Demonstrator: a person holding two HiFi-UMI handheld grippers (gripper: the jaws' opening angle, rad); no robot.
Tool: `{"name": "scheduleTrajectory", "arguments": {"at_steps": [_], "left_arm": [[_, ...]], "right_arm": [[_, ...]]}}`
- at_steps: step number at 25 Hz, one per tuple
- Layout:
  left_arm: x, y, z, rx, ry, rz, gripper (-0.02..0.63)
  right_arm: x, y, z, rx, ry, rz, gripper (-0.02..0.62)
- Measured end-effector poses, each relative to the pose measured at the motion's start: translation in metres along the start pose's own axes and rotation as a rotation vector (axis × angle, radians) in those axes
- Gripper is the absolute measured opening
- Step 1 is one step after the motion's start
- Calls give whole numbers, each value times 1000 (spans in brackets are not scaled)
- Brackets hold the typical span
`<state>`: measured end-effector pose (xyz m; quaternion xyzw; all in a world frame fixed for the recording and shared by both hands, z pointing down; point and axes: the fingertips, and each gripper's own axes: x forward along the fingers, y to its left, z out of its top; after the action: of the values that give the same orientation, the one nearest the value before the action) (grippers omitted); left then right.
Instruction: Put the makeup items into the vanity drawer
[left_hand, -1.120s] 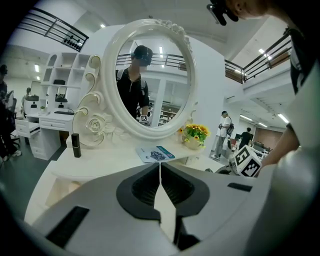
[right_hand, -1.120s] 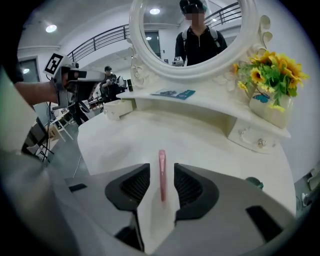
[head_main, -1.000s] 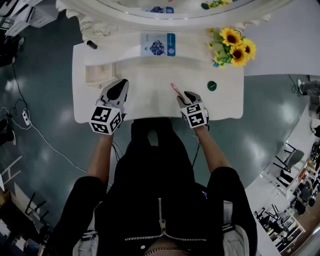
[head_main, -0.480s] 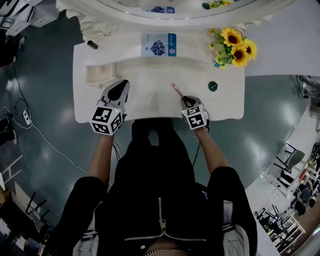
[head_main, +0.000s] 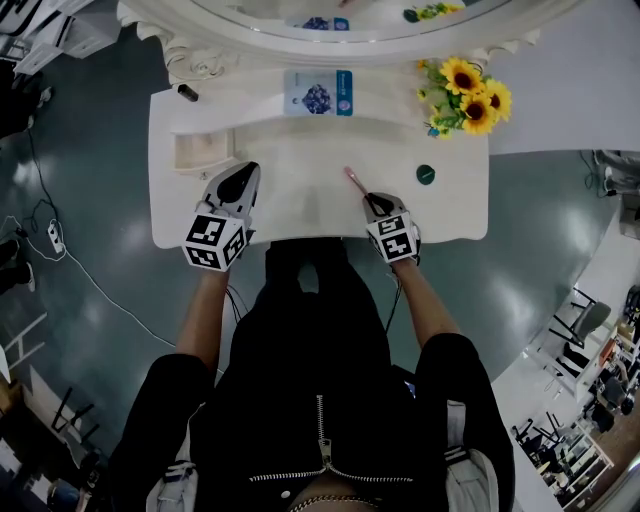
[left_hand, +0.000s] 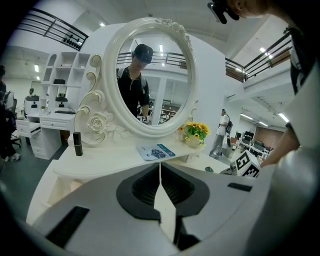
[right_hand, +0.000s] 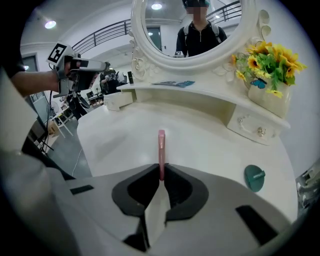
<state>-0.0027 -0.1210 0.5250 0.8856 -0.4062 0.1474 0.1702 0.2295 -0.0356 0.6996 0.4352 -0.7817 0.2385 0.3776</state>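
Right gripper (right_hand: 161, 172) is clamping the near end of a pink makeup stick (right_hand: 161, 150), jaws pressing on it from both sides. The rest of the stick is sticking out ahead towards the mirror (right_hand: 192, 30). Can't tell if its far tip is touching the top.

Left gripper (left_hand: 160, 172) is sitting clenched with nothing in it, jaws meeting edge to edge.

Containers:
- The small drawer (head_main: 200, 150) at the vanity's left end is standing pulled open and showing a pale inside. Contents are too small to tell.
- The matching drawer with knobs (right_hand: 252, 127) on the right is sitting closed.
- A cream vase (right_hand: 270, 102) above it is holding sunflowers (head_main: 470, 92).

In the head view the stick (head_main: 354, 181) is lying at the middle of the vanity top (head_main: 290, 190), angling up-left from the right gripper (head_main: 371, 202) and well apart from the open drawer. The left gripper (head_main: 243, 172) is hovering just beside that drawer, on its near right.

A green round item (head_main: 425, 173) is lying on the top, right of the stick and apart from it. A black lipstick tube (left_hand: 77, 144) is standing upright on the raised back shelf at the left. A blue-and-white packet (head_main: 317, 92) is lying flat mid-shelf, under the mirror.

The vanity is white and ornate, the floor (head_main: 90, 200) dark and glossy with a cable (head_main: 60, 250) running across it. The room is looking like a big open hall with desks, chairs and a railed balcony
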Motion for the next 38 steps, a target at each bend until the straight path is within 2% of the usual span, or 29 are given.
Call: {"name": "scheduleTrajectory", "arguments": {"at_steps": [13,21,29,38], "left_arm": [[-5,3,24,13,-62,12,26],[-14,13,41,18,-106,38,26],[-37,37,40,-9,-136,107,26],[-89,84,20,-65,-154,248,26]], "right_arm": [[-41,-22,80,-18,-230,-35,37],[-81,-38,141,-6,-414,-103,35],[-66,-14,169,-72,-415,-35,35],[-26,46,218,-180,-413,102,35]]}}
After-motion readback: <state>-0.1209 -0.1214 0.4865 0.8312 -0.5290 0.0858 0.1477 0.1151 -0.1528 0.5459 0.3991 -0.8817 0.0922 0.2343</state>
